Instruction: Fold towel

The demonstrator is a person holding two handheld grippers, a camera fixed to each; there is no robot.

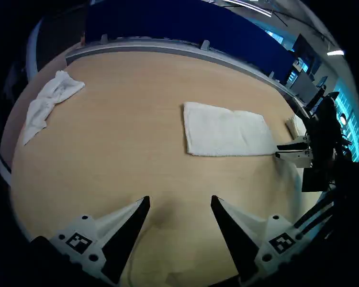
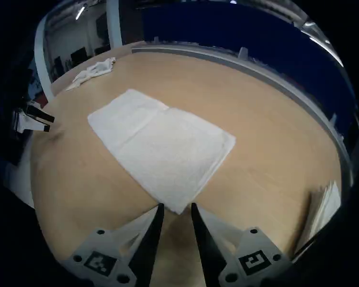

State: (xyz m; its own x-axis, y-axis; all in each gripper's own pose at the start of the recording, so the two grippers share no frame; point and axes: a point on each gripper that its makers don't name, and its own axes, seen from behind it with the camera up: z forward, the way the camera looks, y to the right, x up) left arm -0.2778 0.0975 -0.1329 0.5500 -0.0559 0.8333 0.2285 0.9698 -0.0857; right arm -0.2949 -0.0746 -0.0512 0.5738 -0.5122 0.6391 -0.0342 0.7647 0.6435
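Where the wooden table (image 1: 131,143) curves away at ten o'clock in the left gripper view, a crumpled cloth (image 1: 50,100) lies in a loose white heap, well apart from everything else. At six o'clock the left gripper (image 1: 179,210) hangs over bare wood, its jaws spread wide with nothing between them. Just right of centre, toward two o'clock, the towel (image 1: 225,130) lies flat as a white rectangle, one end doubled over. At three o'clock the right gripper (image 1: 277,151) points at the towel's near right corner, just beside it. A blue partition (image 1: 189,21) runs along the table's far edge at twelve o'clock.

In the right gripper view, the left gripper (image 2: 33,119) shows at nine o'clock, off the table's left edge. The crumpled cloth sits at eleven o'clock. The towel (image 2: 165,148) spreads across the centre, turned diamond-wise, its nearest corner pointing to six o'clock. That corner lies between the tips of the right gripper (image 2: 176,210), whose jaws stand narrowly apart; they do not visibly pinch the fabric. At four o'clock a stack of folded cloths (image 2: 323,205) rests near the table's edge.
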